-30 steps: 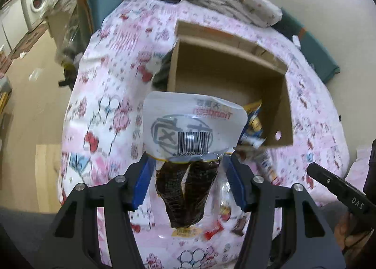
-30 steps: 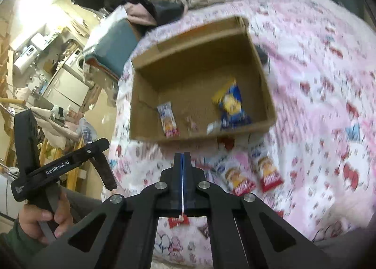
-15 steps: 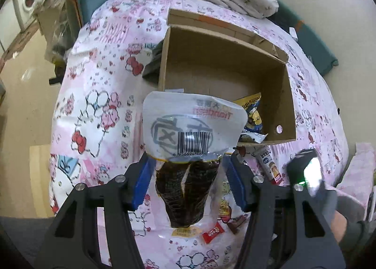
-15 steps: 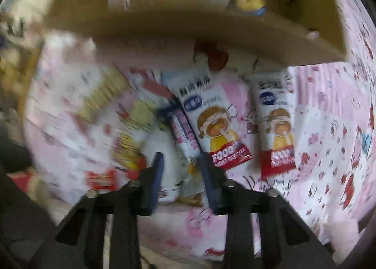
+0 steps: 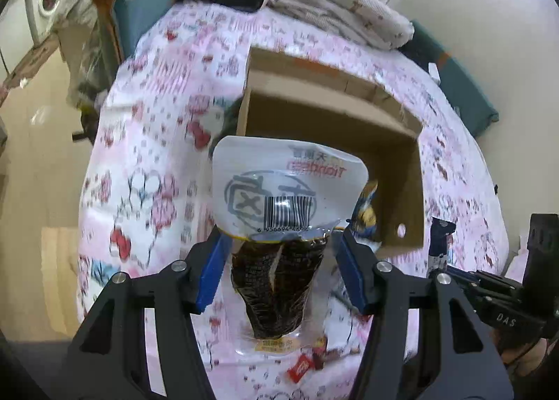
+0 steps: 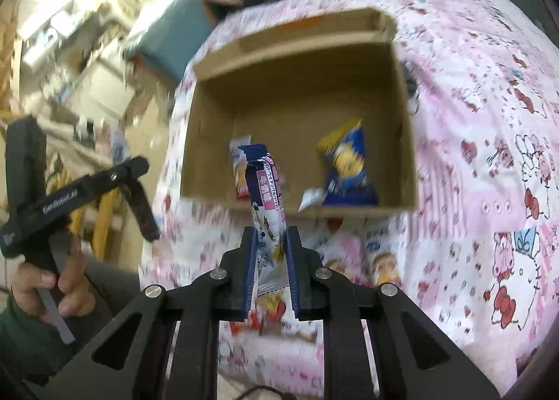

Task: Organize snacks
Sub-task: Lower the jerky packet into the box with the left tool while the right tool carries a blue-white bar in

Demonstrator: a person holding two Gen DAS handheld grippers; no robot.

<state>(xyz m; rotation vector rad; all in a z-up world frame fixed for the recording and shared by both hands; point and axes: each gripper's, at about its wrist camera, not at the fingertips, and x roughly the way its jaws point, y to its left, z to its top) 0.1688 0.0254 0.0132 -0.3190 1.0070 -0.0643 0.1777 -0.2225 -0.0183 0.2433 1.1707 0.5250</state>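
My left gripper (image 5: 281, 246) is shut on a clear and white snack pouch (image 5: 279, 211) with dark contents, held above the bed short of the open cardboard box (image 5: 408, 169). My right gripper (image 6: 270, 242) is shut on a slim blue, white and pink snack bar (image 6: 265, 190), held upright just before the box's (image 6: 401, 92) near wall. Inside the box lie a blue and yellow snack bag (image 6: 349, 169) and a small red and white packet (image 6: 239, 169). The right gripper (image 5: 489, 291) with its bar (image 5: 438, 242) also shows in the left wrist view.
The box sits on a bed with a pink cartoon-print sheet (image 6: 489, 155). Several loose snack packets (image 6: 349, 256) lie on the sheet in front of the box. A rumpled blanket (image 5: 335, 5) lies at the bed's far end. A teal chair (image 5: 139, 12) stands beside the bed.
My right gripper dipped down to the loose packets, closed on the slim snack bar and lifted it toward the box. My left gripper kept holding the pouch near the box.
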